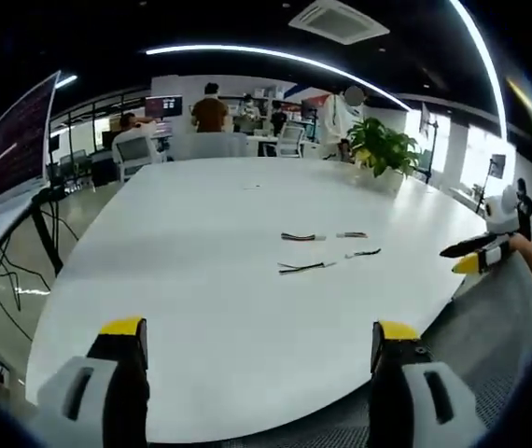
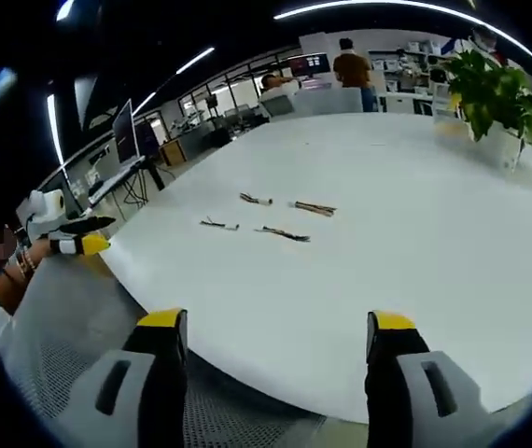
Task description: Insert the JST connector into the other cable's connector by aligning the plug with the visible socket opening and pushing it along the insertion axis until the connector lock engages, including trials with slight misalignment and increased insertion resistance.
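Open-plan office, ceiling light strips, big white oval table (image 1: 247, 308) taking most of both views. Potted plant (image 1: 383, 147) at far right edge of table in left gripper view, top right (image 2: 497, 91) in right gripper view. Person in brown top (image 1: 210, 110) standing past the far end, others seated at desks behind. Monitor on stand (image 1: 19, 140) off table's left side.

Four short cable pieces on tabletop, mid-table, loosely grouped, none touching. In left gripper view: striped cable with connector (image 1: 301, 237), shorter cable (image 1: 351, 234) just beside it to the right, dark cable (image 1: 363, 253) below that, longer dark cable (image 1: 301, 268) nearest the camera. Same cluster in right gripper view (image 2: 275, 219). Connector detail too small to tell plug from socket.

Left gripper (image 1: 261, 341) at bottom of its view, yellow-tipped jaws spread wide, nothing between them, over the near table edge. Cables well ahead of the jaws, slightly right of the gap's centre line, well apart from both tips.

Right gripper (image 2: 280, 331) at bottom of its own view, jaws likewise wide apart and empty, over table edge; cables well ahead, roughly centred on the gap. Also seen at right edge of left gripper view (image 1: 479, 254), held off the table. Left gripper at left edge of right gripper view (image 2: 77, 235), off the table too.
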Demonstrator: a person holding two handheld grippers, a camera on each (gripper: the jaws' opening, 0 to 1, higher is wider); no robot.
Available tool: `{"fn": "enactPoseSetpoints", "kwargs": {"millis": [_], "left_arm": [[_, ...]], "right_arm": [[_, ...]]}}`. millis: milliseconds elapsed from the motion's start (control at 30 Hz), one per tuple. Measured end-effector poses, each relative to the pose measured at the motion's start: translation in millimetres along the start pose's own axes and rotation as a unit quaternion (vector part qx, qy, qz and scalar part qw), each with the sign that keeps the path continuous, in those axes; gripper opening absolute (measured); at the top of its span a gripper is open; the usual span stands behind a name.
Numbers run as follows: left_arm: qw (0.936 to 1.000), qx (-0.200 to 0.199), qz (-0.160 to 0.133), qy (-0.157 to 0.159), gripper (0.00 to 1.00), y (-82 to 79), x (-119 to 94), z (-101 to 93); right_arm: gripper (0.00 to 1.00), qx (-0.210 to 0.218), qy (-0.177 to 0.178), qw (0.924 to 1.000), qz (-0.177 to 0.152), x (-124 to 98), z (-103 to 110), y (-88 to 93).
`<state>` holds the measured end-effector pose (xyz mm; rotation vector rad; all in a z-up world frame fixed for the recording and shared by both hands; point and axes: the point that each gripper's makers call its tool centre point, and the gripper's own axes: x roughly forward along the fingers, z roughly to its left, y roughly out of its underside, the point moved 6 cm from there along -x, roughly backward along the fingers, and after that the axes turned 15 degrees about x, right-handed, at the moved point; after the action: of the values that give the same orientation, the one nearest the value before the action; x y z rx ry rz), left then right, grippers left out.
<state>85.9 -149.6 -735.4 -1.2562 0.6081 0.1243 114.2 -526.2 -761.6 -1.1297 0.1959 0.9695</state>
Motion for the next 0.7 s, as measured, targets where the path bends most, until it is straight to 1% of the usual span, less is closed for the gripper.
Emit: {"fn": "enactPoseSetpoints", "kwargs": {"millis": [167,267,700], "left_arm": [[1.0,0.006,0.005,0.001,0.99,1.3,0.1,-0.2],[1.0,0.002,0.004,0.003,0.99,1.8,0.3,-0.2],[0.9999,0.005,0.014,0.008,0.98,4.2,1.2,-1.1]], "right_arm": [[0.77,-0.006,0.003,0.9999,0.008,0.6,0.1,1.0],[0.76,-0.009,0.004,0.9999,0.013,0.7,0.3,1.9],[0.75,0.001,-0.002,0.9999,0.015,1.5,0.2,2.9]]}}
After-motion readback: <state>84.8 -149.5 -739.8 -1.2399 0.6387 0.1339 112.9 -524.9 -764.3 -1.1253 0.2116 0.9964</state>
